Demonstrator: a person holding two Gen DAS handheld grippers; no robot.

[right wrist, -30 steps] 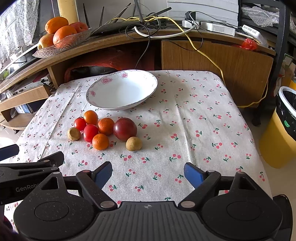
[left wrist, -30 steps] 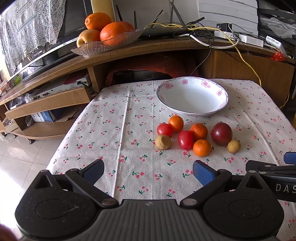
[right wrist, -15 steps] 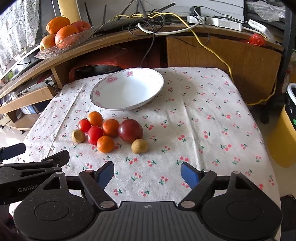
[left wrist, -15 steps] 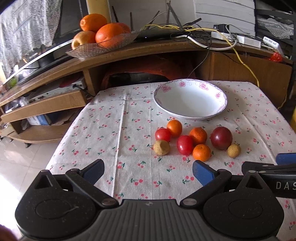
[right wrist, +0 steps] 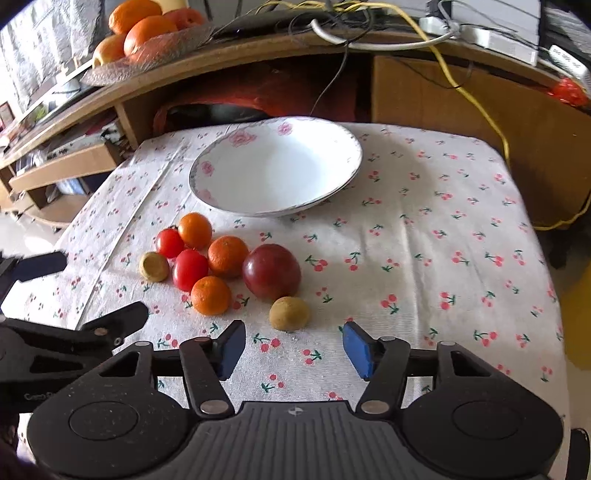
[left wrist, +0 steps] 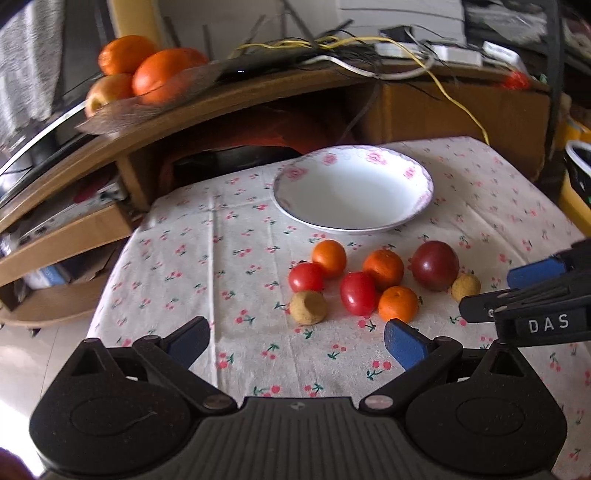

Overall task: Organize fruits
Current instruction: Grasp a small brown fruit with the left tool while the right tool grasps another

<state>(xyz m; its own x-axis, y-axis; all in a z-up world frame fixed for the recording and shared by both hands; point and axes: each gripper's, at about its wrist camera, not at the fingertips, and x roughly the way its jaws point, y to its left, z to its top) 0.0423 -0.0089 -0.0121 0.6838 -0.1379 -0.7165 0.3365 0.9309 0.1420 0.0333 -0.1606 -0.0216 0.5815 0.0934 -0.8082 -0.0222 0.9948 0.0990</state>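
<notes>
A cluster of small fruit lies on the cherry-print tablecloth (left wrist: 236,266): three oranges (right wrist: 211,295), two red tomatoes (right wrist: 190,269), a dark red apple (right wrist: 270,271) and two tan round fruits (right wrist: 289,313). Behind them stands a white bowl (right wrist: 334,146) with a pink flower rim, nothing in it. My right gripper (right wrist: 293,350) is open just in front of the nearer tan fruit. My left gripper (left wrist: 295,341) is open, in front of the other tan fruit (left wrist: 307,307). The right gripper (left wrist: 532,291) also shows at the right edge of the left wrist view.
A curved wooden shelf (left wrist: 221,99) rises behind the table, carrying a glass dish of large oranges (left wrist: 147,74) and a tangle of cables (right wrist: 369,22). Lower shelves (left wrist: 62,236) and floor lie to the left. A yellow bin (left wrist: 576,177) stands at the right.
Both grippers have moved forward toward the fruit cluster; the fruit looms larger. The right gripper's fingers have narrowed somewhat. No fruit has moved.
</notes>
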